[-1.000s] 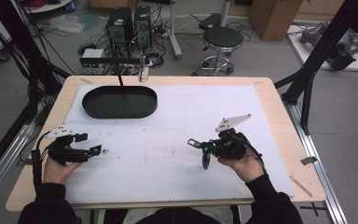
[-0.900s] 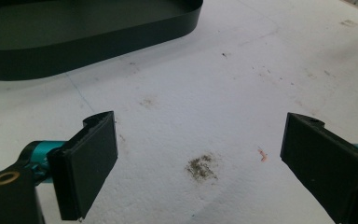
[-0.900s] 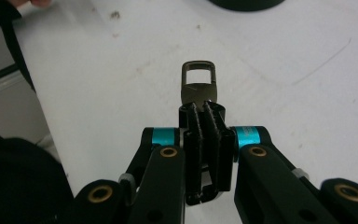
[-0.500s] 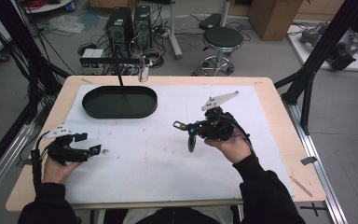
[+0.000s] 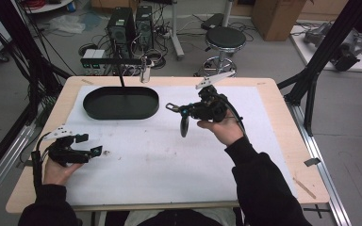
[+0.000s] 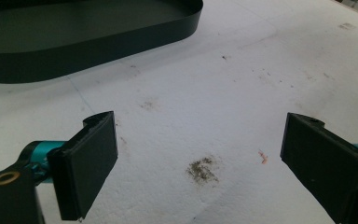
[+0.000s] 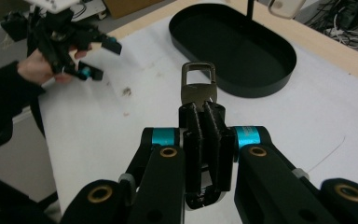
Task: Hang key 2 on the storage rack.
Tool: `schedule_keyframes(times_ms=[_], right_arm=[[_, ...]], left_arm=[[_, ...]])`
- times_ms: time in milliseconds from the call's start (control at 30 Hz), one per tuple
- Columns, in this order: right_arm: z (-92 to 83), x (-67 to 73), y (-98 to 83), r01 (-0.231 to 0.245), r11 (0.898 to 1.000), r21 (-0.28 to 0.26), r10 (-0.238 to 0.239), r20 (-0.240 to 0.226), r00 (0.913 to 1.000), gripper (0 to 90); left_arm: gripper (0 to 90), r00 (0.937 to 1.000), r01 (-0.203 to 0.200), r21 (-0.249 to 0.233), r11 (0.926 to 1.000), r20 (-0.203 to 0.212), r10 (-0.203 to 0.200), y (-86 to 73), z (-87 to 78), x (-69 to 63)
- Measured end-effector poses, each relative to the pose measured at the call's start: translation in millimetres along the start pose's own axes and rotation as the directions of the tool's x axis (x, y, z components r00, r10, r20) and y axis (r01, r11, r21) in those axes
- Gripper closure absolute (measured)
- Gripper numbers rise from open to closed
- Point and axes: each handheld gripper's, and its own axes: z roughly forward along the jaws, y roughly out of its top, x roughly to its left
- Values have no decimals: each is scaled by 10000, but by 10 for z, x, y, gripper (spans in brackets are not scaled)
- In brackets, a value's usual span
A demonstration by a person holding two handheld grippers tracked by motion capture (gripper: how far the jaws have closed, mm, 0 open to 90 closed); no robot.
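The right tool [image 7: 204,133] is seen clenched on a dark strap with a metal clasp [image 7: 198,84]; the clasp sticks out beyond the pads in the right gripper view, and in the high view the strap [image 5: 184,126] is seen hanging below the tool [image 5: 178,109], lifted off the surface. It is held over the white sheet [image 5: 169,160], just to the right of the black oval tray [image 5: 121,103], which is placed at the far left of the sheet. Nothing is seen lying in the tray; a thin black post [image 5: 121,79] is seen standing at its far rim.

The left tool [image 6: 200,154] is seen released, with its pads wide apart and nothing between them, above a stained patch of the sheet. In the high view it [image 5: 99,150] is found near the left edge of the wooden surface [image 5: 283,141], well apart from the right tool, and the tray's wall [image 6: 121,39] is seen ahead of it.
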Motion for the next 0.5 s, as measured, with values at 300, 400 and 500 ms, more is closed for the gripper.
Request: schedule_keyframes(times_ms=[300,400,500], right_arm=[[181,-21,319,128,9999,36,-126,-398,9991,864],[241,-4,407,246,9996,106,-241,-455,9987,864],[297,7,486,318,9993,179,-308,-502,9983,864]], left_arm=[[113,10000,1,6,10000,14,-1,-1,0,7],[113,10000,-7,-17,10000,28,7,0,-4,8],[113,10000,-15,-35,10000,30,16,1,-5,10]])
